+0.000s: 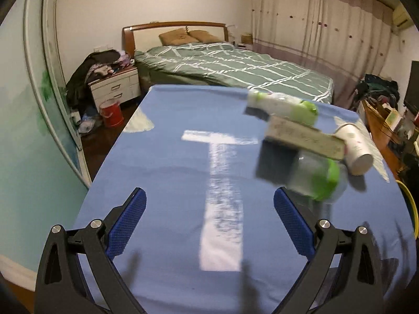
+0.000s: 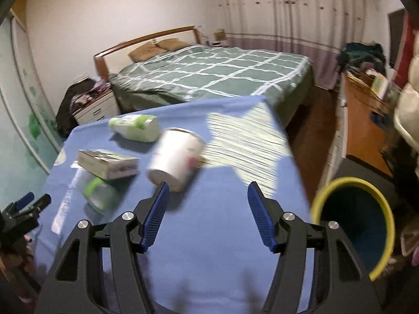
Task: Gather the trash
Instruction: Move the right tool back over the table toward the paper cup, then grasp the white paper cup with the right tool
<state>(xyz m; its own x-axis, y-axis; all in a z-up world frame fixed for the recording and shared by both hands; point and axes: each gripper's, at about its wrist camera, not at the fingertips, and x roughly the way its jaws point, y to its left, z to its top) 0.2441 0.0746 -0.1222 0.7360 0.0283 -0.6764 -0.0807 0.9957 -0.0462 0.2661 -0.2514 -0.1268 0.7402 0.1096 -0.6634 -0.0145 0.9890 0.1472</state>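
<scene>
1. the left gripper (image 1: 209,222) is hanging over the blue cloth-covered table (image 1: 167,162), its blue-padded fingers (image 1: 128,225) spread wide and holding nothing.
2. the right gripper (image 2: 207,214) is hovering over the same blue table (image 2: 222,235), jaws released and empty; its left pad is sitting just beside the base of the white paper cup (image 2: 175,157), though whether they are touching is lost in the blur.
3. the trash is lying in a cluster on the table: that white paper cup (image 1: 356,149) on its side, a flat beige cardboard box (image 1: 301,138) resting tilted on top of a clear plastic bottle with a green label (image 1: 319,180), and a white plastic bottle with green trim (image 1: 285,107) lying down near the far edge.
4. from the right wrist view, the box (image 2: 107,162) is sitting over the clear bottle (image 2: 99,193), the white-and-green bottle (image 2: 136,127) is lying behind them, and the left gripper is showing at the left edge.
5. a white t-shaped mark (image 1: 222,183) is running across the cloth.
6. a round dark bin with a yellow rim (image 2: 353,230) is standing just off the table's right side, mouth open upward.
7. beyond the table, a bed with a green checked cover (image 1: 235,70) and a wooden headboard is filling the room, pale pink curtains (image 1: 314,39) are hanging behind it, and a white nightstand piled with clothes (image 1: 115,83) is standing beside a small red bucket (image 1: 111,112) on the dark floor.
</scene>
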